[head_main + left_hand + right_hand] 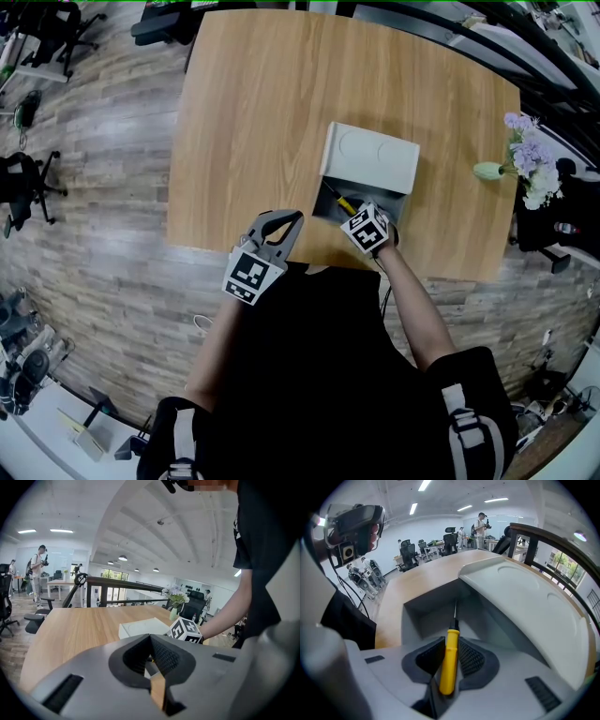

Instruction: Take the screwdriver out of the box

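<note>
Screwdriver (449,660) first: its yellow handle is clamped between the jaws of the right gripper (450,653), and its thin shaft points into the grey inside of the box. The wooden table (253,112) carries the white box (370,159) near its front edge, toward the right corner, with its near side open. The left gripper (286,220) hangs over that front edge, just left of the box, with its jaws together on nothing.

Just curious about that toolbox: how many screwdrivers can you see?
1: the yellow screwdriver, clamped in the right claw, at the open box. More may lie hidden inside.
</note>
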`<control>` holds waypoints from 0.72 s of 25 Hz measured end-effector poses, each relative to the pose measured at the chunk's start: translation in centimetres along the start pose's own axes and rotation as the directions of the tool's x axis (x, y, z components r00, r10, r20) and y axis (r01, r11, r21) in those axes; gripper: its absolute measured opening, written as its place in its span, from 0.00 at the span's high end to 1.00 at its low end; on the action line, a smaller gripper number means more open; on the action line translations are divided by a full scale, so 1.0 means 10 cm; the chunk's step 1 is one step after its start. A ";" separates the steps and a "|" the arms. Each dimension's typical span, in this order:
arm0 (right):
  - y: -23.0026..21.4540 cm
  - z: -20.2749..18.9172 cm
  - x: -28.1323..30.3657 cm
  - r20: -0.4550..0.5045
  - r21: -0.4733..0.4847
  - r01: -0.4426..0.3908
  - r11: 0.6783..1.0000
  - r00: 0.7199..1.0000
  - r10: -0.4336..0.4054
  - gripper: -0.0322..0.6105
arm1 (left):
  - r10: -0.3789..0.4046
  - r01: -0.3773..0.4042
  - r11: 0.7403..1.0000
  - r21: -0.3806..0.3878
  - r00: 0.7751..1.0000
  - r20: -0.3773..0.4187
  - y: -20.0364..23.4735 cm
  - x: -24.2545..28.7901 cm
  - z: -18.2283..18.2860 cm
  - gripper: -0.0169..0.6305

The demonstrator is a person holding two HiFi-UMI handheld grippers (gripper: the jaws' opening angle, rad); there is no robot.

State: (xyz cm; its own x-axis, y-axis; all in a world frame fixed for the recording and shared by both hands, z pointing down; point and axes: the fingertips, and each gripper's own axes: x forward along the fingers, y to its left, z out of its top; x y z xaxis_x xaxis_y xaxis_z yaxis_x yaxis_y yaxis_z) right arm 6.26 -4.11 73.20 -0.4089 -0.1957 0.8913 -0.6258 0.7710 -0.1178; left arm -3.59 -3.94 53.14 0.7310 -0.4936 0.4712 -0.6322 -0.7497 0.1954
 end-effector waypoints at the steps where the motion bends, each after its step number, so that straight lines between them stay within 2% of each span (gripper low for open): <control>1: 0.00 0.00 0.00 -0.002 0.006 0.005 1.000 1.000 -0.005 0.80 | -0.001 0.001 1.000 0.000 1.000 0.000 0.00 -0.01 -0.01 0.94; 12: -0.01 0.01 0.03 0.014 0.083 0.031 0.996 0.999 -0.033 0.81 | -0.029 0.028 0.999 0.024 1.000 0.012 0.01 -0.07 0.01 0.94; 18: -0.03 -0.02 0.02 0.006 0.095 0.055 0.994 0.998 -0.056 0.81 | -0.052 0.051 0.998 0.048 0.998 0.021 -0.04 -0.06 0.07 0.94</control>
State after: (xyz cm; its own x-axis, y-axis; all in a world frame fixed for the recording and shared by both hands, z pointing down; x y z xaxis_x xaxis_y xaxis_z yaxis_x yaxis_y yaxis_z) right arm 6.53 -4.30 73.55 -0.3773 -0.2420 0.8939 -0.7076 0.6980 -0.1097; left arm -3.57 -3.68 52.15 0.7681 -0.4631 0.4423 -0.5813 -0.7940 0.1780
